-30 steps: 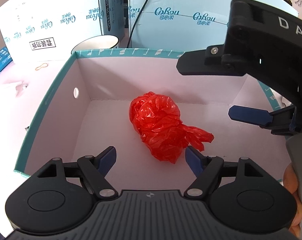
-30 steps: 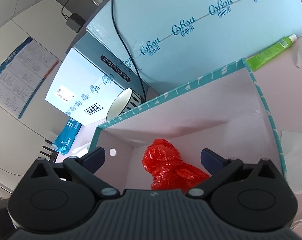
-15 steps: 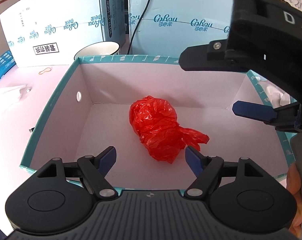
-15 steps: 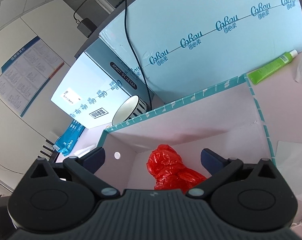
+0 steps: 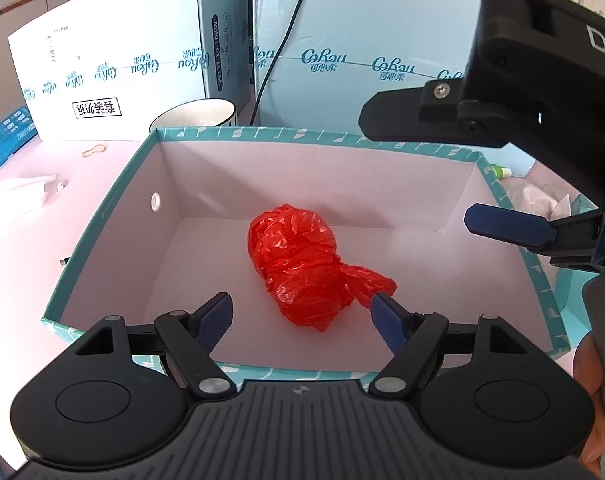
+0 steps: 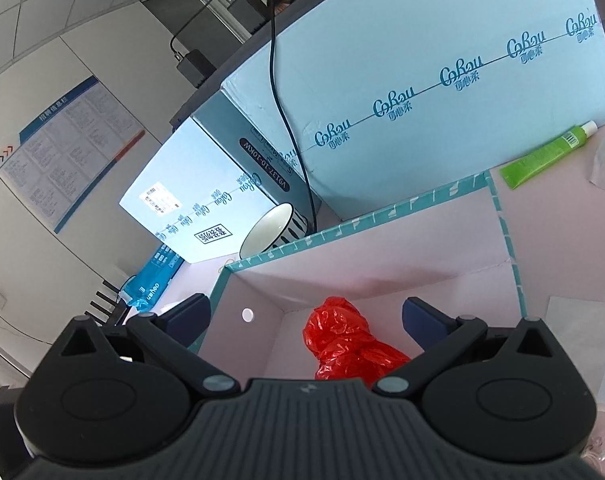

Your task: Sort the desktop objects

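My left tool stands wide, its 2 blue ribbed pads apart, holding nothing; the right pad sits just in front of the tail of the red bag from this view, and I cannot tell whether it touches. My right tool is also spread wide and empty, hanging over the right side of the box.

The bag is thin, crinkled, glossy plastic, bunched into a lump with a twisted tail. It lies on the box floor, about in the middle, clear of the walls. The box is open-topped cardboard, teal with small white marks outside, plain pale inside, with 1 round hole in its left wall. It sits on a pale pink table.

Behind the box stands a white bowl with a dark rim, then large pale blue cartons printed with a repeating logo, with a black cable hanging between them. A green tube lies by the far right corner, crumpled tissue and a rubber band to the left.

Against 1 second ago, both tools have pulled back and up a little: I now see the box's near rim, and both jaws are as wide as before. The bag has not moved.
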{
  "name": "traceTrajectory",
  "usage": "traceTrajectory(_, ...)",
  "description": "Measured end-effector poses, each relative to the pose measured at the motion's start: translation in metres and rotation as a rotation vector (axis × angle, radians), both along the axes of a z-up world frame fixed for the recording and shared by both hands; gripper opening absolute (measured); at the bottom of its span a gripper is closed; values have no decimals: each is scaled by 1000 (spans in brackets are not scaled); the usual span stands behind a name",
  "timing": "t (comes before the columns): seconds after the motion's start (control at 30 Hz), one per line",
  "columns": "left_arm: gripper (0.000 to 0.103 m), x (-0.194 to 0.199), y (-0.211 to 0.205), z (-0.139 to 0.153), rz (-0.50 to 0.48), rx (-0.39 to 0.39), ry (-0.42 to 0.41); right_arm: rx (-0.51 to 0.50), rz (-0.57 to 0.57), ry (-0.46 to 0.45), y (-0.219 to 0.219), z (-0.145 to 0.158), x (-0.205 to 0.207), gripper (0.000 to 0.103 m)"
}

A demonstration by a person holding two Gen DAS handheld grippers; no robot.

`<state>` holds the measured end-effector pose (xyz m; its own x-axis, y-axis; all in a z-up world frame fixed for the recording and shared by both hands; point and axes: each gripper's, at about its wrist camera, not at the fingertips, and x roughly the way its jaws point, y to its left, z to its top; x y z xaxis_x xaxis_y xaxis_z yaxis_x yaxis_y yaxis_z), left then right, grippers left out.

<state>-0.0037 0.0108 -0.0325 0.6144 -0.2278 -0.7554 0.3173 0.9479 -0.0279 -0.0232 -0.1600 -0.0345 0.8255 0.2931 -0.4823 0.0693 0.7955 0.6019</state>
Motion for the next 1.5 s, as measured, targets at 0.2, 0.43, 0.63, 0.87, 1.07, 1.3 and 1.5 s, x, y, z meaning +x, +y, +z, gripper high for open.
traceTrajectory(0.2, 73, -5, -6, 4, 4, -5, -32, 4, 0, -28, -5, 4, -6, 103)
traceTrajectory(0.43, 73, -11, -11, 9, 20, -26, -78, 5, -5, -50, -12, 6, -11, 103)
traceTrajectory(0.63, 73, -15, -12, 11, 50, -63, -95, -7, -14, -61, -18, 6, -15, 103)
traceTrajectory(0.87, 73, -21, -13, 11, 87, -83, -101, -20, -22, -73, -24, 6, -22, 103)
traceTrajectory(1.07, 73, -28, -11, 11, 128, -105, -106, -44, -37, -90, -29, 7, -31, 103)
traceTrajectory(1.3, 73, -39, -11, 15, 176, -122, -124, -55, -46, -103, -35, 9, -37, 103)
traceTrajectory(1.5, 73, -50, -15, 20, 227, -135, -155, -58, -42, -117, -41, 10, -42, 103)
